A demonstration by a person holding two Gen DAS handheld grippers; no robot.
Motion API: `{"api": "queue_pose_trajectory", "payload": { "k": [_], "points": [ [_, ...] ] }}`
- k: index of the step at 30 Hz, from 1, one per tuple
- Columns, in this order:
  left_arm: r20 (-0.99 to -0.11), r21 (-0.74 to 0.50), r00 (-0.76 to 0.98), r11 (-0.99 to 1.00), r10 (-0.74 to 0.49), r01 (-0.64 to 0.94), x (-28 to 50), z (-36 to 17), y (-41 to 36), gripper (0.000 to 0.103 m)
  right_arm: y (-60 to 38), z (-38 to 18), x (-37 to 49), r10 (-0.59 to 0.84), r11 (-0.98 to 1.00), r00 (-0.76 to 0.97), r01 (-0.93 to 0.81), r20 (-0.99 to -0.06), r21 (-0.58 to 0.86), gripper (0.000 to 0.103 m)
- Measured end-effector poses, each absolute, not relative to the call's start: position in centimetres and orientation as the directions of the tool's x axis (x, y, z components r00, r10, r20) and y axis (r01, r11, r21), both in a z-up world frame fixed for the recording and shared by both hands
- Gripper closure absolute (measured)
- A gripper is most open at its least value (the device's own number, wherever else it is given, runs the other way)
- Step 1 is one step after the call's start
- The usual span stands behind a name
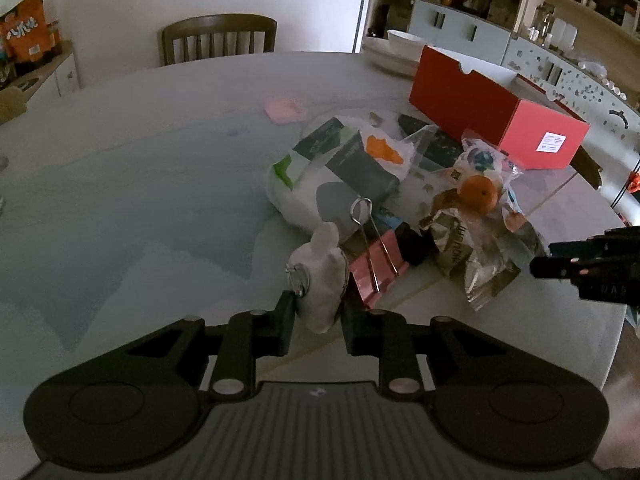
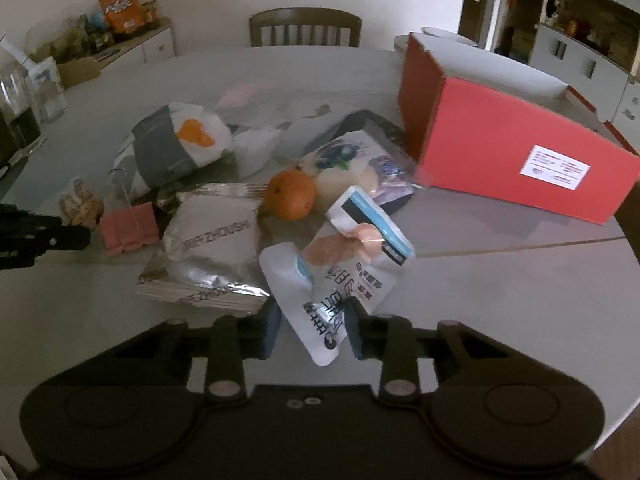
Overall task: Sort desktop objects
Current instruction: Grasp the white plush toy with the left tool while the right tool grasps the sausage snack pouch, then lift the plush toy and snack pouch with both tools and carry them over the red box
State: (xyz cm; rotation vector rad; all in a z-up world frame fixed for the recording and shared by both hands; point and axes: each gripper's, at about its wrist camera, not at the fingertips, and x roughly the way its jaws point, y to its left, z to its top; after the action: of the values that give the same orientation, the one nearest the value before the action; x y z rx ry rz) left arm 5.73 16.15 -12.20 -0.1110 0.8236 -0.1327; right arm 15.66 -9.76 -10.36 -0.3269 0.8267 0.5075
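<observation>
round pale table (image 1: 140, 168) cluttered, red box (image 1: 496, 120) at far right. left gripper (image 1: 318, 314) clamped on white plush keychain (image 1: 320, 276); right gripper (image 2: 312, 322) clamped on white snack pouch (image 2: 328, 280), near edge of pile.

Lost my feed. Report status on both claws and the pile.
Left claw shut on white plush keychain. Right claw shut on white snack pouch. Pile unsorted; red box beside it.

Pale round table (image 1: 140, 184), red box (image 1: 496, 120), snack packets (image 2: 212, 236)
</observation>
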Motion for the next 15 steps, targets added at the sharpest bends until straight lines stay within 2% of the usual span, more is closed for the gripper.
{"api": "queue_pose_trajectory", "payload": {
  "k": [3, 7, 15],
  "points": [
    [-0.717, -0.146, 0.679, 0.986, -0.161, 0.08, 4.9, -11.9, 16.0, 0.08, -10.4, -9.9, 15.0, 0.283, 0.836, 0.597, -0.537, -0.751, -0.111, 0.077],
    [-0.713, -0.158, 0.681, 0.984, -0.169, 0.079, 3.7, -11.4, 16.1, 0.08, -11.0, -9.5, 14.4, 0.233, 0.851, 0.637, -0.499, -0.735, -0.164, 0.094],
    [-0.689, -0.183, 0.702, 0.981, -0.179, 0.07, 2.7, -10.2, 16.0, 0.08, -13.5, -7.6, 14.9, 0.207, 0.888, 0.674, -0.433, -0.709, -0.152, 0.096]
  ]
}}
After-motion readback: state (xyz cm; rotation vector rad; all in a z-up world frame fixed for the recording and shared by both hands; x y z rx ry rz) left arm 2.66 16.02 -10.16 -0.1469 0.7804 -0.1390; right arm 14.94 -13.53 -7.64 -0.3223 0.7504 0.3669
